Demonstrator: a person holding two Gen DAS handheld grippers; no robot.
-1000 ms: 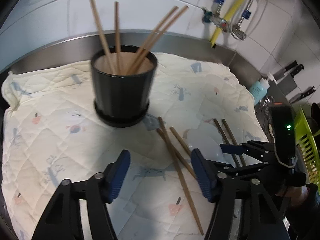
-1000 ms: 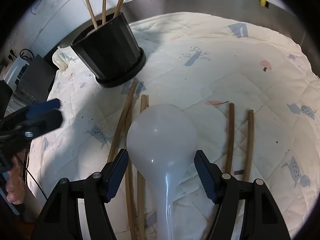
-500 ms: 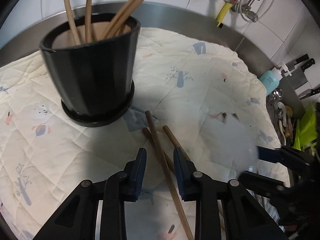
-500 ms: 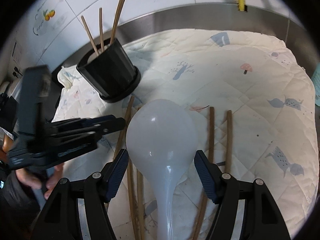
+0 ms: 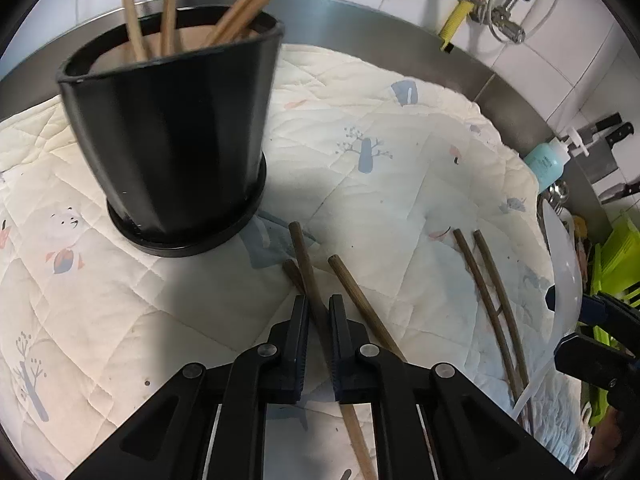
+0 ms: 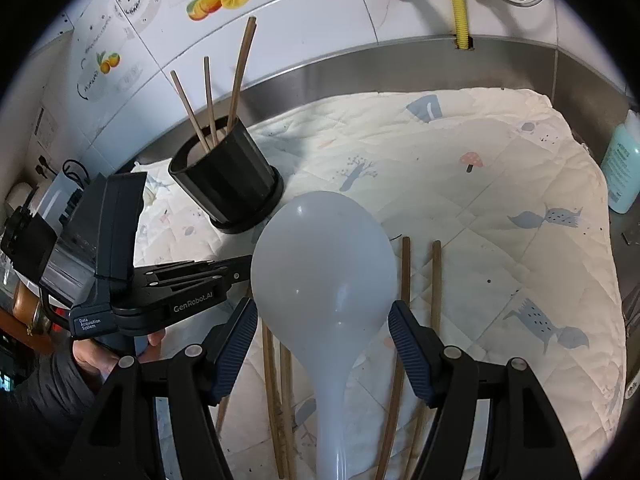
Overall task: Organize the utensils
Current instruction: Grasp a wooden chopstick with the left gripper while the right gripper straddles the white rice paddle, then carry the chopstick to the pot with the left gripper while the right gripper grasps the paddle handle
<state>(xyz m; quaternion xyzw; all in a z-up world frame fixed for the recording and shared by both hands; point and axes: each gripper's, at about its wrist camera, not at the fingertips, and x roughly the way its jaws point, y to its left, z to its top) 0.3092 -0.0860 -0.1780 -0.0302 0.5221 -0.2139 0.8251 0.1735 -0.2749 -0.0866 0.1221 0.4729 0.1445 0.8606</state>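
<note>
The left gripper [image 5: 318, 312] had its jaws drawn in tight on a dark wooden chopstick [image 5: 306, 264], which ran up between the pads and lay on the quilted cloth [image 5: 384, 184]. Two more loose chopsticks sat right beside it: a short stub of one [image 5: 292, 274] showed just left of the held stick, and another [image 5: 360, 304] angled off to the right, passing under the right finger. Farther right, a separate pair of chopsticks [image 5: 490, 300] lay side by side on the cloth, well apart from the first three. Just beyond the left gripper stood the black holder pot [image 5: 172, 152] on its saucer, with several pale chopsticks [image 5: 168, 12] leaning inside it.

The right gripper [image 6: 322, 344] had its fingers spread wide on either side of a white ladle [image 6: 324, 264]. The ladle's bowl filled the gap between the blue pads [image 6: 408, 352] and its handle ran back toward the camera; whether the pads actually touched it could not be told. In that view the left gripper reached in from the left, low over the cloth, near the pot. A bottle of blue liquid [image 6: 622, 168] stood at the cloth's right edge, against the steel counter rim [image 6: 360, 60].
</note>
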